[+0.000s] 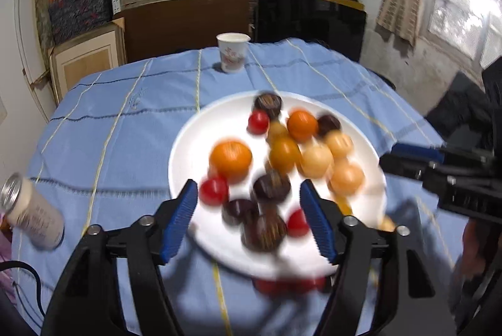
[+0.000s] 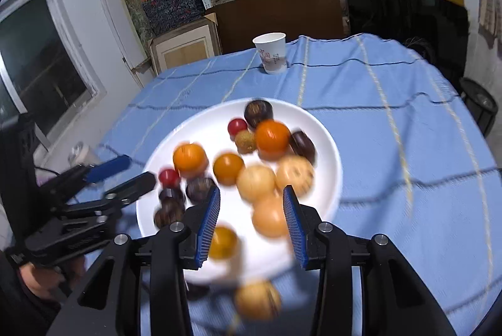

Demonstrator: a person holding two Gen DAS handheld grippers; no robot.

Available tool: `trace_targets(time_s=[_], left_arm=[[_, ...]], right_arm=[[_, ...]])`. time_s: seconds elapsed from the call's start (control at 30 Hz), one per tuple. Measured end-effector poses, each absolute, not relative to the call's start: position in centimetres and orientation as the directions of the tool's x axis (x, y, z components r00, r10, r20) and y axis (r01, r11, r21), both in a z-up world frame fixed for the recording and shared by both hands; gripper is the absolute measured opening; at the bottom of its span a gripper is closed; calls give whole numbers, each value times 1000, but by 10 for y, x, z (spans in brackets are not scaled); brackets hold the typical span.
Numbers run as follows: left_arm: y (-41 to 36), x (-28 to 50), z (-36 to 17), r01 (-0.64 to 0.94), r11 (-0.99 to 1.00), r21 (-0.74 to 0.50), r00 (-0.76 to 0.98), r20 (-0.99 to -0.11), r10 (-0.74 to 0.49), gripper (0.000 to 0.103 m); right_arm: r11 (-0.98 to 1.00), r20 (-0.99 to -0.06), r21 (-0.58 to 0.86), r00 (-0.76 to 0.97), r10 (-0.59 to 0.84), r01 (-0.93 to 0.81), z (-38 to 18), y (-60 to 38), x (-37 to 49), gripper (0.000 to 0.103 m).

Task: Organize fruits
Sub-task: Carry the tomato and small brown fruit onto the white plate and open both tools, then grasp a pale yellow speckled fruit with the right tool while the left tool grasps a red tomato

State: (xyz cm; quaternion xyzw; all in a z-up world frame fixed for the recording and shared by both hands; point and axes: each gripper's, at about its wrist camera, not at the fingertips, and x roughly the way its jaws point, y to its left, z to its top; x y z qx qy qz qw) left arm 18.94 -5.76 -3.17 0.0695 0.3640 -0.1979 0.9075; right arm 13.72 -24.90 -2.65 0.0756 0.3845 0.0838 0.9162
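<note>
The left gripper (image 1: 248, 223) hangs low over the near side of a white plate (image 1: 194, 141), its blue pads apart with nothing pinched between them; dark brown fruits (image 1: 271, 186) lie on the plate below the gap. The right gripper (image 2: 251, 229) sits over the plate's near edge too, jaws apart and empty, a pale tan fruit (image 2: 269, 216) showing between the pads but not clamped. The plate rests on a blue checked tablecloth (image 2: 392, 147) and carries a loose heap of round fruits, so none shows a clear long axis: two oranges (image 2: 272, 136), small red ones (image 2: 237, 126), amber ones (image 2: 228, 169), pale tan ones and dark brown striped ones, all blurred. One tan fruit (image 2: 257, 300) lies off the plate on the cloth, just beside the near rim. A paper cup (image 1: 233, 52) stands upright at the far edge, and a can (image 1: 31, 213) leans tilted at the left.
</note>
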Motion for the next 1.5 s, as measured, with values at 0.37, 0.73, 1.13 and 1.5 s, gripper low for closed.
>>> trace_targets(time_s=[0.37,0.73,1.13,1.5], left_arm=[[-65,110,-73,481,872,94,649,-706,-282,67],[-50,123,-79,417,908,38,654,-706,-271,67],[-39,154,-93,330,944,-25,615,-753,-235,79],[-24,138,-80,281,959,32,673,-719,-173,77]], right_arm=[[996,-744,22,664,77,-90,-72,-225,85,42],[996,-778,14,624,68,-90,-94,-211,99,40],[993,-770,80,628,116,-85,-97,-219,96,41],[992,-764,101,633,125,-74,-96,-223,97,42]])
